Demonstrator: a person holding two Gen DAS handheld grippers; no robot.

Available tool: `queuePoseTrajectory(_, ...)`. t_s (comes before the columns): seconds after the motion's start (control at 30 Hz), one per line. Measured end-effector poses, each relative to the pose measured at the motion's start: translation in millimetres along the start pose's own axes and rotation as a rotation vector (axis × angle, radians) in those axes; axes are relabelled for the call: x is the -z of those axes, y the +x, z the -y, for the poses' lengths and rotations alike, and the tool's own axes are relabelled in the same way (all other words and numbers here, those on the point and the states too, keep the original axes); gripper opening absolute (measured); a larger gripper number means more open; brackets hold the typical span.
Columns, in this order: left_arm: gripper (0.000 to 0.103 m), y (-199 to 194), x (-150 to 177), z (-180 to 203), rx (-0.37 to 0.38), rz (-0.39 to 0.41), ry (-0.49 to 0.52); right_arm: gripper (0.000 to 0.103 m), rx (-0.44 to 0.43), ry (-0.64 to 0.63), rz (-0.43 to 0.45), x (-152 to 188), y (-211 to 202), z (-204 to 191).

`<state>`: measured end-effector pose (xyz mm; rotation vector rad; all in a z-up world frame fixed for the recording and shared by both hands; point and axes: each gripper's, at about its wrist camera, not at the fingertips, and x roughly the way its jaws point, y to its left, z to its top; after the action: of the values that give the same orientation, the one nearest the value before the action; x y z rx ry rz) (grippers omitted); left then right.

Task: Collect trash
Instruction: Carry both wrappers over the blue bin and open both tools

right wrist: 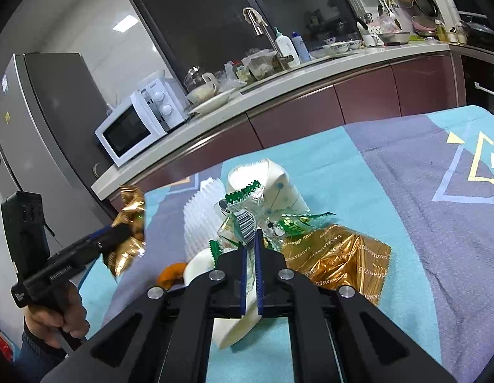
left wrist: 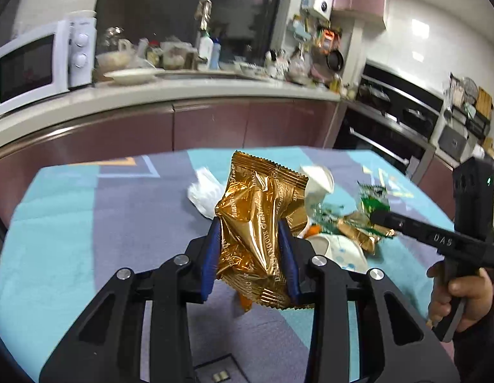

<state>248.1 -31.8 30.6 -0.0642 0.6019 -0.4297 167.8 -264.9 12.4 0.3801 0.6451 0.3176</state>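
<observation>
My left gripper [left wrist: 249,223] is shut on a crumpled gold snack wrapper [left wrist: 263,191] and holds it above the table. The right wrist view shows that same wrapper [right wrist: 129,220] off the table's left edge. My right gripper [right wrist: 253,234] is shut on a green-and-clear wrapper [right wrist: 243,220] with a barcode, just over the trash pile. In the left wrist view the right gripper [left wrist: 381,217] comes in from the right with the green wrapper [left wrist: 371,198]. A second gold wrapper [right wrist: 339,255] lies flat on the cloth beside it.
Two white paper cups [right wrist: 279,188] [right wrist: 199,268], a pleated white paper [right wrist: 202,214] and an orange peel [right wrist: 172,274] lie in the pile on the blue-and-purple tablecloth [right wrist: 438,223]. Behind are a counter with a microwave [left wrist: 33,67], an oven [left wrist: 390,134] and a fridge [right wrist: 39,127].
</observation>
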Motion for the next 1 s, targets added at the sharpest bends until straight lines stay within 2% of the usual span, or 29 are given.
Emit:
queuePoseTrajectory(0.3,0.035,-84,11,-24,-0.056,0.087,-0.052,0.003,-0.064,-0.034,0.028,4,-21,-27)
queuePoseTrajectory(0.5,0.036,-152,31,-51,-0.145,0.149,-0.088,0.003,-0.137,-0.094,0.021,9,-22,-67)
queuePoseTrajectory(0.7,0.038,-229,55,-92,-0.299,0.207,-0.113,0.003,-0.246,-0.186,-0.029,18,0,-129)
queuePoseTrajectory(0.9,0.039,-297,80,-158,-0.481,0.231,-0.181,0.003,-0.372,-0.284,-0.095,26,31,-203)
queuePoseTrajectory(1.0,0.039,-324,92,-193,-0.544,0.230,-0.222,0.003,-0.431,-0.331,-0.127,28,47,-240)
